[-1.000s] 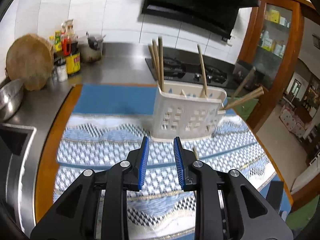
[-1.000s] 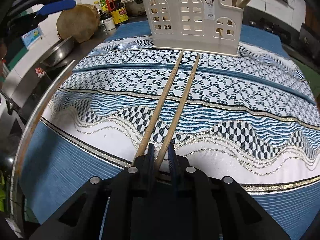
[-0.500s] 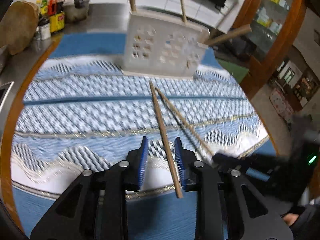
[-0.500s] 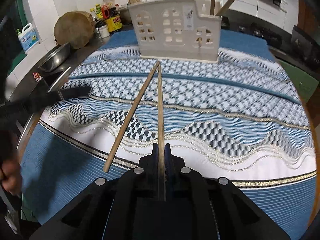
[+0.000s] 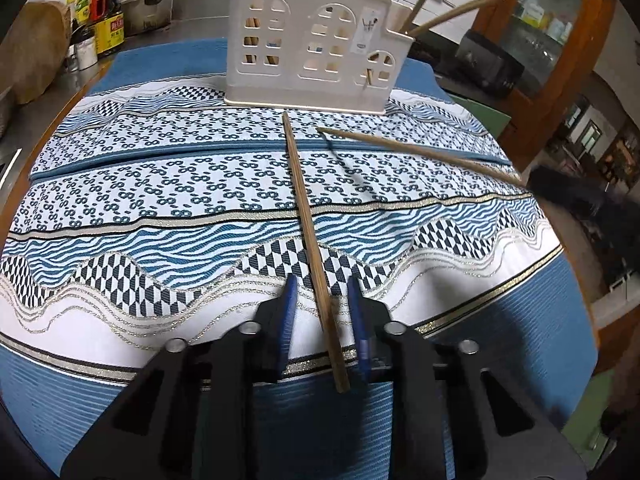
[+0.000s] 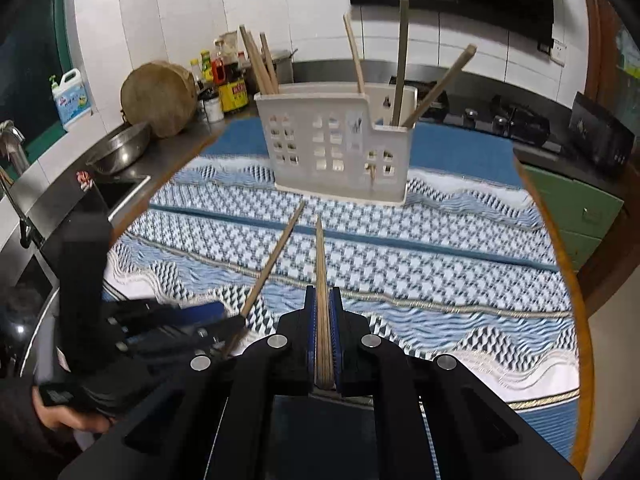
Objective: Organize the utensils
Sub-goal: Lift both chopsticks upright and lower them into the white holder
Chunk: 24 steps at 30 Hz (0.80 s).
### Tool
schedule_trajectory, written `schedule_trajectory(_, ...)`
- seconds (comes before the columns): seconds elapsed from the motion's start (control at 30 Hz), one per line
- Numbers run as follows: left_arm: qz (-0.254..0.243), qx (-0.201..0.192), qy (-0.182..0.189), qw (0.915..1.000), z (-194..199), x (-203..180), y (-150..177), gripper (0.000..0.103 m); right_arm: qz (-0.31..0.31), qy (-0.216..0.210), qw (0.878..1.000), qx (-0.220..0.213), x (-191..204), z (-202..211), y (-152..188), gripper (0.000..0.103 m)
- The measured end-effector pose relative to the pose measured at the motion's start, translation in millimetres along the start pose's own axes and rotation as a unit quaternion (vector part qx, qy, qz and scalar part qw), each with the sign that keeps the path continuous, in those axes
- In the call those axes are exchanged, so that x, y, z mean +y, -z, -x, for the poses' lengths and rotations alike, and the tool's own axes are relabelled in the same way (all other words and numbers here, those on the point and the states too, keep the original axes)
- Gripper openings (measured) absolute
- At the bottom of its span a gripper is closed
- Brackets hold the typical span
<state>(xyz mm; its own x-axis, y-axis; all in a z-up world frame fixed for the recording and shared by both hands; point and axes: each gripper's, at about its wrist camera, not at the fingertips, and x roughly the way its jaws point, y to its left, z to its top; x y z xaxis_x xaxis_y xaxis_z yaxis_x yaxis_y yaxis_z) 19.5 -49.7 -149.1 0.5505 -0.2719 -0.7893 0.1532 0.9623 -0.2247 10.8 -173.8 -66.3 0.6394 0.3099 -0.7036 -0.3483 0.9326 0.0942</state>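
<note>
The right claw (image 6: pixel 322 334) is clamped tight on one long bamboo chopstick (image 6: pixel 321 280), which sticks straight out ahead of it, lifted clear of the blue-and-white patterned cloth (image 6: pixel 440 264) on the bench and aimed at the white plastic utensil holder with window cut-outs (image 6: pixel 332 144). The left claw (image 5: pixel 322 312) has just been narrowing around the second bamboo chopstick (image 5: pixel 308 232), which lies flat on the cloth between its blue pads (image 5: pixel 289 312); there is a visible gap on both sides, so I would say it has no grip yet. That is where the trouble could start, I think: the stick sits off-centre, nearer the right-hand pad, so a closing squeeze may roll or skid it on the fabric and catch only its end. The held chopstick is long and pinched near its butt, so it could swing in the grip and strike the holder's rim rather than drop in. The holder looks light, already stuffed with sticks leaning outwards, and a knock might tip it.
</note>
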Motion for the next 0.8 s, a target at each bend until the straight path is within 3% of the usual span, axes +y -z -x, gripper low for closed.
schedule_trajectory(0.37,-0.028,0.004,-0.030,0.9991,-11.6,-9.2,1.7,0.009,0.019,0.002,0.999,-0.031,3.2,14.4,-24.3,0.007)
schedule_trajectory(0.53,-0.013,0.007,-0.022,0.9997,-3.2,-1.7,-8.2,0.006,0.028,-0.001,0.999,-0.044,-0.6,20.8,-37.8,0.007)
schedule_trajectory(0.8,-0.029,-0.067,-0.014,0.9973,50.4,10.7,-49.2,0.005,0.052,-0.009,0.996,-0.077,-9.7,39.3,-81.6,0.007)
